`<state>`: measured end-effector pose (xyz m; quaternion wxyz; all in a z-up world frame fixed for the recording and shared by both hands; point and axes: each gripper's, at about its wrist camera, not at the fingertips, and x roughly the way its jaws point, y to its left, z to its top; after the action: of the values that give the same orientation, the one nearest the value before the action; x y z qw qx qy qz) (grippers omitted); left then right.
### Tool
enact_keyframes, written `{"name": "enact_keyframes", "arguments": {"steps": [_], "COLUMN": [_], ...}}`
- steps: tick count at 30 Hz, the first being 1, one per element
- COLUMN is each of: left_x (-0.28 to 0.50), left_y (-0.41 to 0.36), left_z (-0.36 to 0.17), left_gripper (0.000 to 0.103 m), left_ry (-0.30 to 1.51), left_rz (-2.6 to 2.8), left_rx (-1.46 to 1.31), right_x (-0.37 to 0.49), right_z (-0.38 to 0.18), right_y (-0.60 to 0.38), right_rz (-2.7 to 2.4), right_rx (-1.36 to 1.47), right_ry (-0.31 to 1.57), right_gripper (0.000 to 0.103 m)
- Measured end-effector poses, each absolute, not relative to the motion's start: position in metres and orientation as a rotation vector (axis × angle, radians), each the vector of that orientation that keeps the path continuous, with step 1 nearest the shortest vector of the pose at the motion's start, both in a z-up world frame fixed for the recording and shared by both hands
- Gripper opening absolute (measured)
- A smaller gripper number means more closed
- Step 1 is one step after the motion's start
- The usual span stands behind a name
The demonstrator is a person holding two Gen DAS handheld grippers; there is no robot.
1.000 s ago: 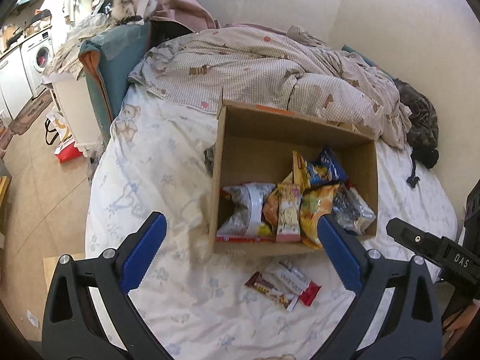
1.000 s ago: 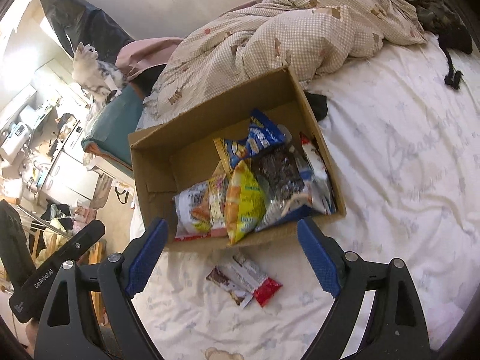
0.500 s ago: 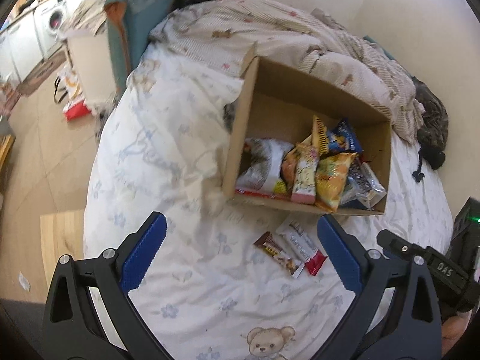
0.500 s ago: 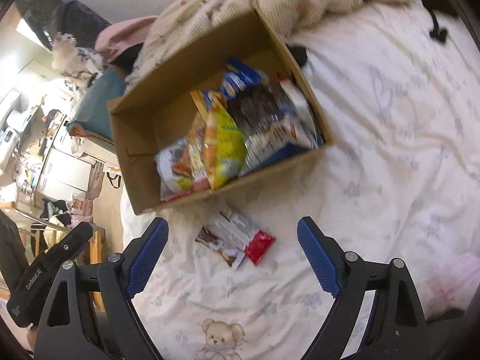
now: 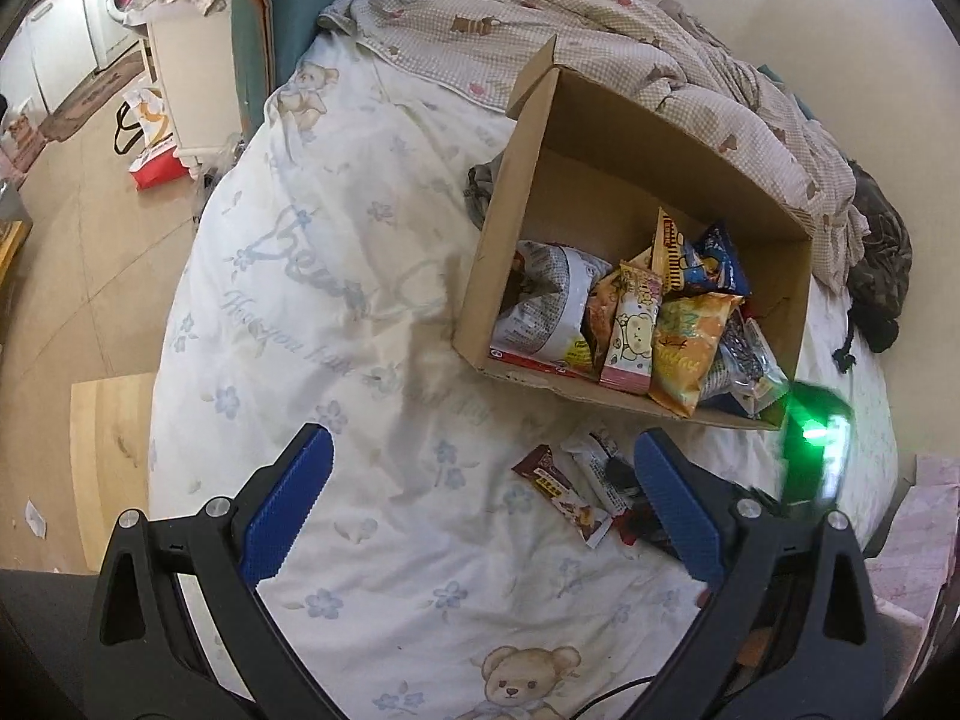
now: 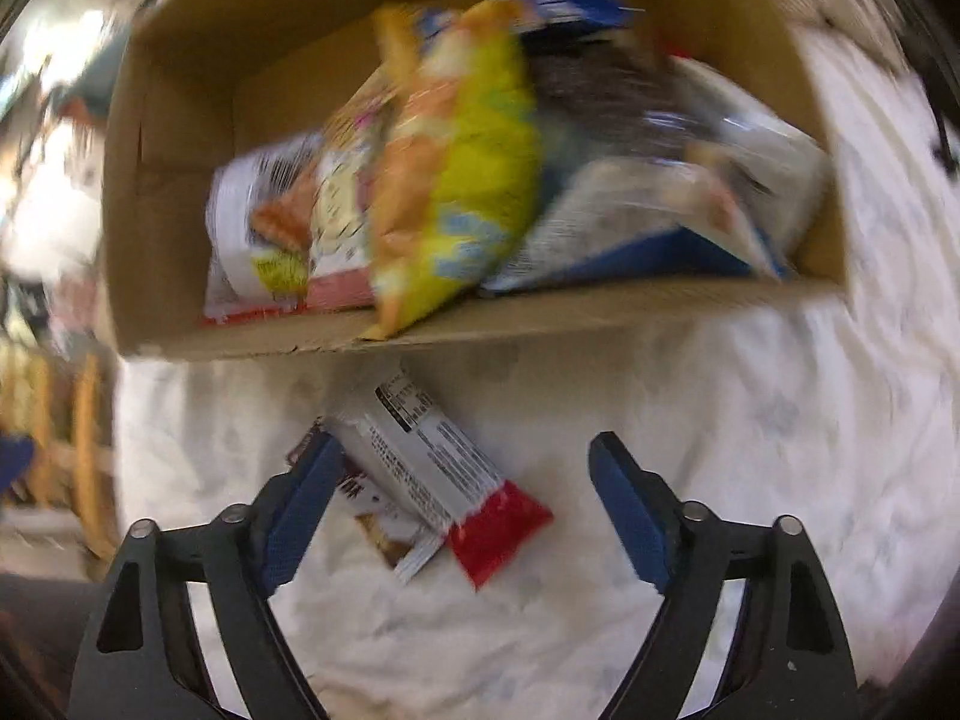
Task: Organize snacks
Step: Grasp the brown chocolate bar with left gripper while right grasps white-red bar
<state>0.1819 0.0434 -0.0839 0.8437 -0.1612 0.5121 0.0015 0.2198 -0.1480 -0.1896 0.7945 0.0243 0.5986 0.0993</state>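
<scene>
While most of the snacks (image 5: 636,324) already stand packed in the box (image 5: 516,276) on the bed (image 5: 336,312), two bars are left outside it: a white bar (image 6: 438,462) with a red end and a brown bar (image 5: 561,492) partly under it, both lying on the sheet just in front of the box's near wall. By my reading the job is nearly done, with only these two to put away.

The right gripper (image 6: 462,480) points down over the pair, its jaws wide but closing; the white bar lies between them and its left pad is right at the brown bar's edge, though no squeeze shows yet, and the view is blurred. The left gripper (image 5: 480,492) hangs apart and empty over bare sheet, just to the left of the bars.

For room, the sheet around the bars is open on the near side and to the left. The box's near wall is low and torn along its top, and the yellow bag (image 6: 462,180) droops over it, so a lifted bar has to clear that lip. Inside, the packets crowd the near half and right side; the far left floor of the box is bare. The quilt (image 5: 600,42) presses against the back wall, and the bed's edge drops to the floor (image 5: 72,276) at the left.
</scene>
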Motion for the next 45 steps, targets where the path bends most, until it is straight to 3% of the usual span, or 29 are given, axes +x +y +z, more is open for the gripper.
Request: {"name": "enact_keyframes", "arguments": {"steps": [2, 7, 10, 18, 28, 36, 43, 45], "left_x": [0.183, 0.185, 0.186, 0.185, 0.180, 0.168, 0.164, 0.165], "left_y": [0.044, 0.043, 0.041, 0.045, 0.037, -0.036, -0.060, -0.061], "left_z": [-0.086, -0.092, -0.091, -0.099, -0.138, -0.189, -0.213, -0.212], "left_gripper": [0.099, 0.099, 0.099, 0.099, 0.099, 0.095, 0.075, 0.060], "left_ry": [1.089, 1.108, 1.106, 1.120, 1.249, 1.366, 1.410, 1.395], "left_rz": [0.005, 0.011, 0.015, 0.043, 0.046, -0.073, -0.093, -0.093], "left_rx": [-0.344, -0.348, -0.340, -0.325, -0.327, -0.008, 0.077, 0.088], "right_x": [0.220, 0.215, 0.210, 0.176, 0.160, 0.147, 0.147, 0.147], "right_z": [-0.198, -0.210, -0.208, -0.203, -0.156, -0.133, -0.141, -0.142], "right_y": [-0.134, -0.117, -0.112, -0.114, -0.173, -0.212, -0.231, -0.233], "right_rz": [0.216, 0.267, 0.331, 0.458, 0.365, 0.311, 0.253, 0.241], "right_rx": [-0.048, -0.124, -0.088, 0.173, 0.355, 0.418, 0.445, 0.446], "right_ry": [1.291, 1.308, 1.338, 1.444, 1.350, 1.284, 1.277, 1.277], "right_gripper": [0.080, 0.044, 0.034, 0.034, 0.034, 0.034, 0.034, 0.034]}}
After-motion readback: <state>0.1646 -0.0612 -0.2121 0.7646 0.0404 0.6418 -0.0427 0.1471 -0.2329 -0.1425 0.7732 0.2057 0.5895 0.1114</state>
